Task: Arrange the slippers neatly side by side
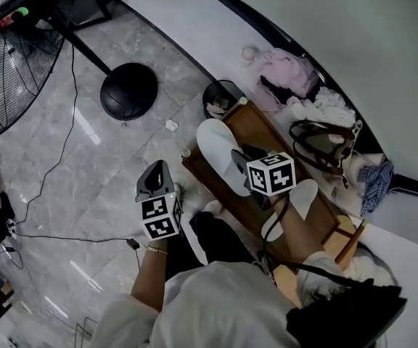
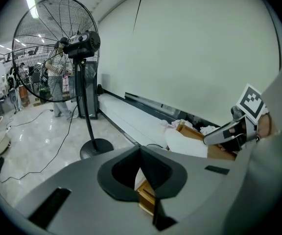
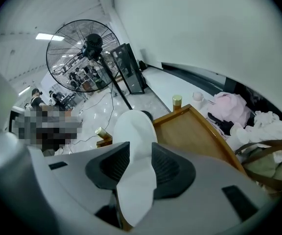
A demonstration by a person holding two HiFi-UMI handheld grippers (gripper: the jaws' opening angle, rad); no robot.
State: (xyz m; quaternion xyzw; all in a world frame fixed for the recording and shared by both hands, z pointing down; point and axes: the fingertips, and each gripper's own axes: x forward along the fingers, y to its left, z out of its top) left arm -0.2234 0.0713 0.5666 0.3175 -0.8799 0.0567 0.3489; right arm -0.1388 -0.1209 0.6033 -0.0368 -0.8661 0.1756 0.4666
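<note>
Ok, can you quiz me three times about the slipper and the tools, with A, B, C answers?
1. Where is the slipper in the right tool? A inside a box; B over the wooden tray; C on a chair.
2. What colour is it? A red; B green; C white.
3. The left tool is: A empty; B holding a slipper; C holding a cup.

Answers:
1 B: the head view shows it above the tray.
2 C: it looks plain white in both views.
3 A: its jaws meet with nothing between them.
</note>
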